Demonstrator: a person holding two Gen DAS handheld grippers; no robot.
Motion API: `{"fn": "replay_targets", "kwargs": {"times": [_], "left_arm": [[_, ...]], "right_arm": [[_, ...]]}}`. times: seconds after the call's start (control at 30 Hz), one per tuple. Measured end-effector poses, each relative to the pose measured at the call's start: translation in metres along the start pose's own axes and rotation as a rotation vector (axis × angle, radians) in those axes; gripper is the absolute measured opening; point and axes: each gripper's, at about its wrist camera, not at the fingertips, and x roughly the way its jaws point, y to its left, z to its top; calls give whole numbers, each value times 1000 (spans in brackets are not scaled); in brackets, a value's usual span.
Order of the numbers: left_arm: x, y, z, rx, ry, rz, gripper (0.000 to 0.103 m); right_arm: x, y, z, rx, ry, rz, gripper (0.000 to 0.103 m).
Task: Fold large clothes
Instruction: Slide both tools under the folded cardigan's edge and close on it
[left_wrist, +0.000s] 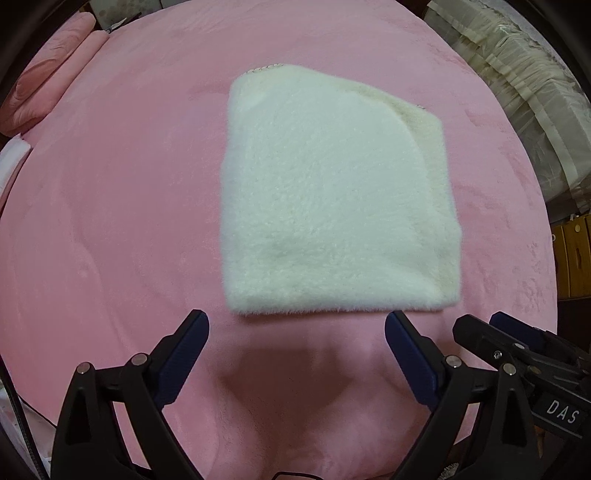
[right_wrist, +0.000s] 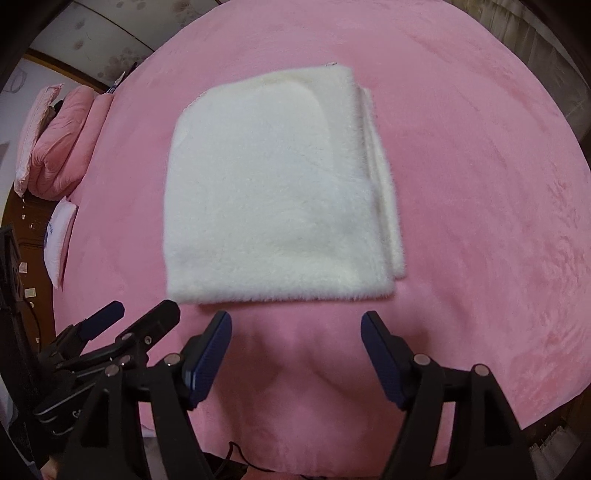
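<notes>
White fleece garment (left_wrist: 332, 192) lies folded ahead of left gripper (left_wrist: 297, 328) and right gripper (right_wrist: 297, 328), both released, empty; next, probably a tidy-up.

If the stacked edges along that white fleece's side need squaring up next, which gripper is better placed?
Right, probably. The layered edges of the white fleece lie on its side; the right gripper and left gripper are both open and empty.

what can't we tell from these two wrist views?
- Folded white garment: its type, and how many layers; the top layer hides the rest in both views.
- Pillows: cut off at the fisheye edge.
- Person's hands: out of frame behind the left gripper and right gripper.
</notes>
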Motion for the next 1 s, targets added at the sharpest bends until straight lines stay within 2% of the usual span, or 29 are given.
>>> {"fn": "replay_targets", "kwargs": {"times": [0.43, 1.0], "left_arm": [[-12, 2, -1, -9, -23, 6, 95], [-8, 22, 6, -99, -3, -27, 95]], "right_arm": [[-10, 3, 1, -12, -26, -24, 76], [-7, 14, 16, -47, -27, -14, 78]]}}
